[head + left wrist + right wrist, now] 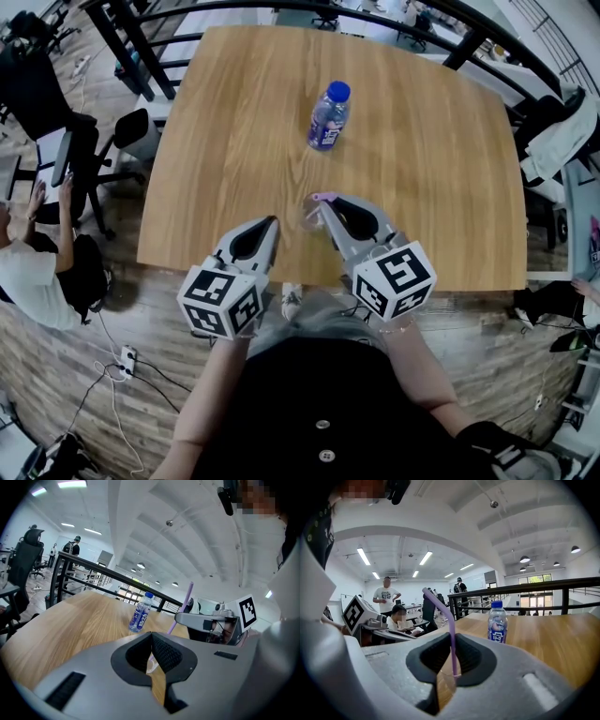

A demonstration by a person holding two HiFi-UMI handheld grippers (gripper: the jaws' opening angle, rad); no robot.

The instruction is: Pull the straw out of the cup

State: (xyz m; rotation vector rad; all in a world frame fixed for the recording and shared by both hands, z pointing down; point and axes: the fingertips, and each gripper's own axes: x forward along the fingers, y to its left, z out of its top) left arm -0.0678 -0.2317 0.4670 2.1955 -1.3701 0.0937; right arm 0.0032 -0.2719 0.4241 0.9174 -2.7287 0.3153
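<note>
Pinching the purple straw (450,620) between nearly closed jaws, the right gripper (451,641) holds it upright, its lower end at the mouth of the clear cup (310,218), low in the middle of the head view on the table (431,159). The left gripper (151,635), tips together, nips the cup's wall. 1 bottle (329,116) stands higher up.
</note>
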